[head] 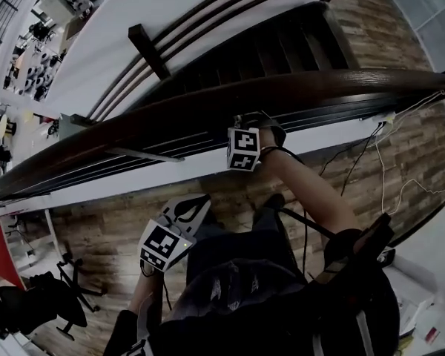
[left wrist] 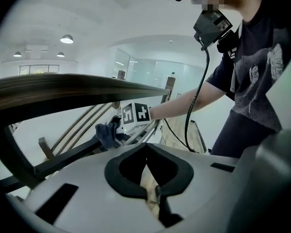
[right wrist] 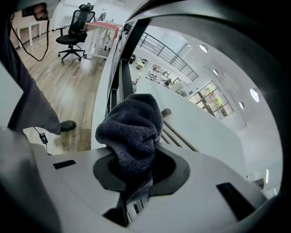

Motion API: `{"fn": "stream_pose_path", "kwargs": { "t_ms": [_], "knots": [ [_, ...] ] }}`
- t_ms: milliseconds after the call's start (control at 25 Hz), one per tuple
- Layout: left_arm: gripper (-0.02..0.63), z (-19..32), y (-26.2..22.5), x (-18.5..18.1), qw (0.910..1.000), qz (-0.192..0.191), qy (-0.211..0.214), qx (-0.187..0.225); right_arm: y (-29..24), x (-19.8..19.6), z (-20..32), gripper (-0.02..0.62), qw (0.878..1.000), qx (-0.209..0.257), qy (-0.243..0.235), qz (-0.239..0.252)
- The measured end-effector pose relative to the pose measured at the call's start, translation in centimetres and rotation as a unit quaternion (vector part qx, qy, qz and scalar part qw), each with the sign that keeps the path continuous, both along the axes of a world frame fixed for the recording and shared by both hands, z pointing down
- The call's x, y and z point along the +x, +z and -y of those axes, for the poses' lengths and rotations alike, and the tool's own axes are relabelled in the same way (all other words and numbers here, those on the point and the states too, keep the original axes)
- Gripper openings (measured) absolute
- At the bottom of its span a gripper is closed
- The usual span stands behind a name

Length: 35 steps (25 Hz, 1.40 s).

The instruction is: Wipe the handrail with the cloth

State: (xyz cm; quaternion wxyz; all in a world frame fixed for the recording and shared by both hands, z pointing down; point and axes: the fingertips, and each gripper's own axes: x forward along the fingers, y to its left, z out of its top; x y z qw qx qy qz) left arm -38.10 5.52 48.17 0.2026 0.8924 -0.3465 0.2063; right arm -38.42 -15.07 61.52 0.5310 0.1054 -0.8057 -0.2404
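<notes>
Left gripper [head: 195,203] hangs low near the person's dark shirt [head: 267,295], well below the rail. Its jaws are together with nothing between them.

Right gripper [right wrist: 136,178] is clamped on a dark grey cloth [right wrist: 133,130], which bunches up above the jaws. In the head view that gripper [head: 246,121] sits just under the dark wooden handrail [head: 208,106], about mid-span. I can't tell whether the cloth touches the wood.

Handrail runs diagonally across the head view, glossy, with thinner dark rails [head: 208,13] beyond it over a white wall.

Floor [head: 230,199] is wood plank with loose cables [head: 386,162] along it. Room is an open office: black office chair [right wrist: 75,25], desk with a red edge [right wrist: 104,25], round ceiling lights [left wrist: 65,39].
</notes>
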Motion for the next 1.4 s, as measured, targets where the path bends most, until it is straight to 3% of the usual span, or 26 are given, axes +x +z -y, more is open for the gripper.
{"fn": "stream_pose_path", "kwargs": {
  "t_ms": [240, 360, 520, 760, 880, 1080, 1400],
  "knots": [
    [0.008, 6.1, -0.7, 13.7, 0.9998, 0.0, 0.007, 0.018, -0.7, 14.0, 5.3, 0.052, 0.999, -0.005, 0.027, 0.016],
    [0.008, 9.2, -1.4, 19.4, 0.9992, -0.021, 0.025, 0.021, -0.6, 21.1, 8.5, 0.052, 0.998, -0.007, 0.063, 0.014],
    [0.008, 12.7, -1.1, 24.8, 0.9937, -0.044, 0.101, 0.018, -1.1, 29.5, 12.9, 0.052, 0.989, -0.001, 0.147, 0.022],
    [0.008, 17.7, 0.5, 34.1, 0.9758, -0.042, 0.214, 0.02, -0.7, 43.2, 17.9, 0.052, 0.972, 0.01, 0.233, -0.015],
    [0.008, 19.1, -0.4, 38.7, 0.9675, -0.052, 0.246, 0.024, -0.9, 50.3, 19.7, 0.052, 0.961, 0.017, 0.275, -0.021],
    [0.008, 21.4, -0.1, 44.7, 0.9644, -0.043, 0.26, 0.019, -1.1, 59.7, 22.8, 0.052, 0.934, 0.005, 0.351, 0.058],
    [0.008, 25.0, -1.2, 61.1, 0.9754, -0.012, 0.22, 0.012, -2.1, 77.1, 28.8, 0.052, 0.919, 0.017, 0.376, 0.117]
  ]
}}
